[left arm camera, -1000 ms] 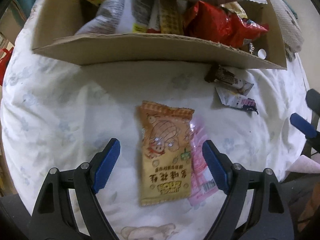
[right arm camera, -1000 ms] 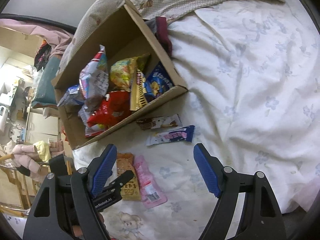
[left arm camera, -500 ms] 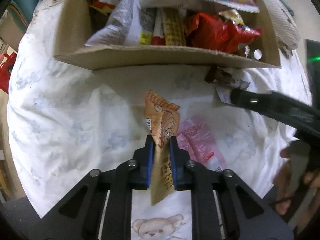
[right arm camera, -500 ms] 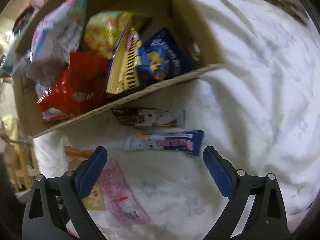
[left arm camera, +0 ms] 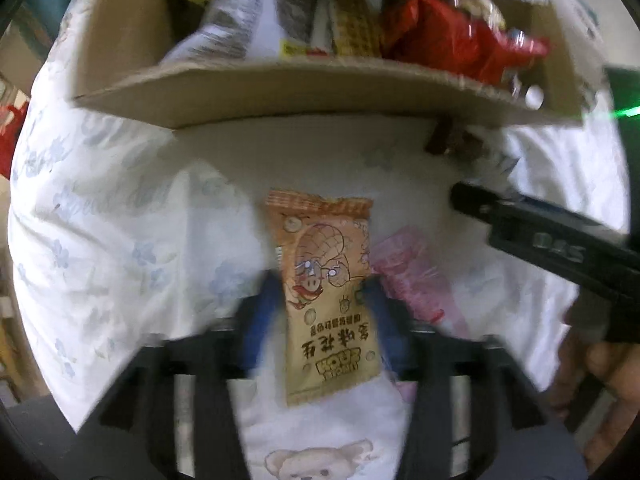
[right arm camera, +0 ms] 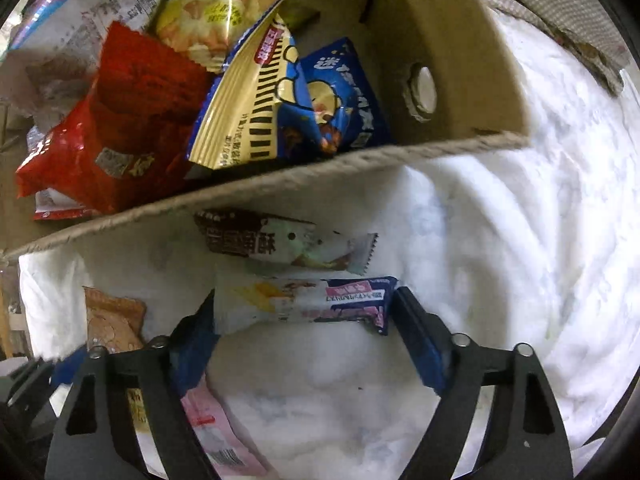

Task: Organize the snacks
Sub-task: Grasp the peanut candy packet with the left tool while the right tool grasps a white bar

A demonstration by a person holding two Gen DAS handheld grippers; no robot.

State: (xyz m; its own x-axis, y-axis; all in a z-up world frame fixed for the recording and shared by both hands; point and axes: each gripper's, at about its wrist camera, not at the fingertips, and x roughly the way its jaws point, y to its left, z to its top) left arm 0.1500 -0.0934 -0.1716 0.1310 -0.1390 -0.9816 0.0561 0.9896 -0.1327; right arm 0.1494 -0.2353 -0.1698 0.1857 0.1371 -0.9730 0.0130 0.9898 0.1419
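Left gripper [left arm camera: 326, 312] blurred, apparently parted either side of orange packet [left arm camera: 328, 296], grip impossible to confirm. Packet on white sheet [left arm camera: 120, 240], pink packet [left arm camera: 408, 272] just beside it. Right gripper [right arm camera: 304, 332] spread wide around blue-and-white bar [right arm camera: 308, 300]; brown bar [right arm camera: 280, 244] beyond, against box [right arm camera: 280, 184] crammed with snacks.

Everything's sitting on a bed with a white sheet [right arm camera: 500, 260], pale blue flowers and a teddy bear print [left arm camera: 320, 462] at 6 o'clock. Checked beige blanket [right arm camera: 560, 4] bunched at 1 o'clock.
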